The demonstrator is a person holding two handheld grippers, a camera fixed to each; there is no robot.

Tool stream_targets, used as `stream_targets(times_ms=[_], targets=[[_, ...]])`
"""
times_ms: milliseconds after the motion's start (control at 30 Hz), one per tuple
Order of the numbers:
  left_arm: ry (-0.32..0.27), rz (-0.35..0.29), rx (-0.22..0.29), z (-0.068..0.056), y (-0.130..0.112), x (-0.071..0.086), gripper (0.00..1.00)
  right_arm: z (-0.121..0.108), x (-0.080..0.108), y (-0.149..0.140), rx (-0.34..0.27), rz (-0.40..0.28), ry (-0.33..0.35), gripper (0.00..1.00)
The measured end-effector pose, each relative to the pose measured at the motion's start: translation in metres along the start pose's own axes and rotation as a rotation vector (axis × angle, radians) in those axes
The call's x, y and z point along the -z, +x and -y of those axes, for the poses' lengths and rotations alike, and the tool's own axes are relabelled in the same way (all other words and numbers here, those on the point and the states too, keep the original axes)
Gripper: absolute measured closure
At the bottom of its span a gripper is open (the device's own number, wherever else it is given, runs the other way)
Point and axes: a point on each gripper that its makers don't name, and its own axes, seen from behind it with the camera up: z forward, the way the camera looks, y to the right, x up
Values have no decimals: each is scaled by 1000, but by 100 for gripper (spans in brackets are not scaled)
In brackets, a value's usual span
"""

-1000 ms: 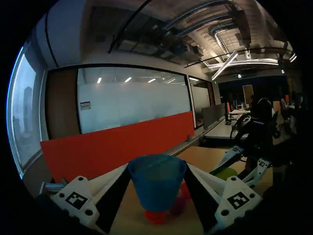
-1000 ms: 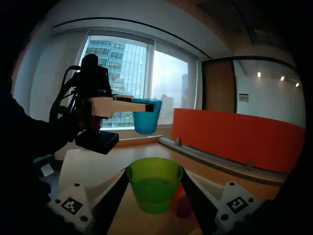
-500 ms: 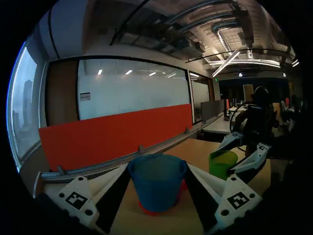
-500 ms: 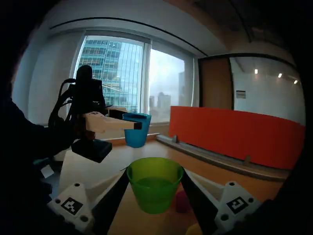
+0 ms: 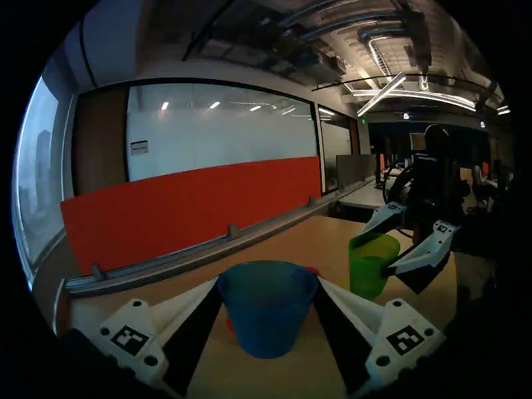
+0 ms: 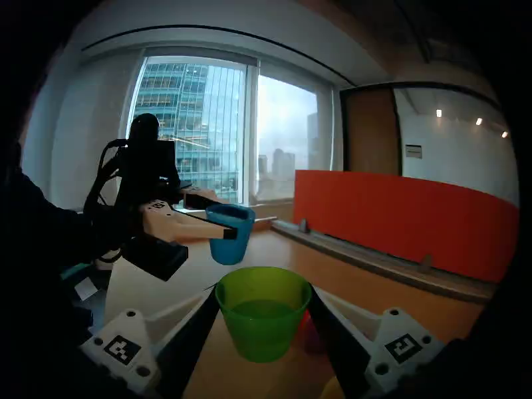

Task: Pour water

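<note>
In the left gripper view my left gripper [image 5: 268,312] is shut on an upright blue cup [image 5: 268,316], held above the wooden table [image 5: 312,243]. To its right my right gripper [image 5: 392,253] holds a green cup [image 5: 372,263]. In the right gripper view that right gripper [image 6: 263,319] is shut on the green cup [image 6: 263,319], which has liquid in its lower part. Beyond it on the left, the left gripper [image 6: 223,229] carries the blue cup [image 6: 229,234], tipped slightly, with a dark sleeve behind it.
An orange partition [image 5: 193,206] with a grey rail [image 5: 199,253] runs along the table's far edge. Small red and purple objects [image 6: 309,332] lie on the table under the cups. Large windows [image 6: 219,133] stand behind the left gripper. Desks and chairs [image 5: 432,179] fill the room behind the right one.
The left gripper has come down with the blue cup and moved closer to the green cup. In the left gripper view the green cup has risen and neared.
</note>
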Motion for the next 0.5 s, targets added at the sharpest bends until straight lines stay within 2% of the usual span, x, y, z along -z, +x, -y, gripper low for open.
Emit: stream_targets(times_ms=[500], targets=[[-41,177,-25,-10,-66,-12,11,2,-4,-45,6,129,31,8]])
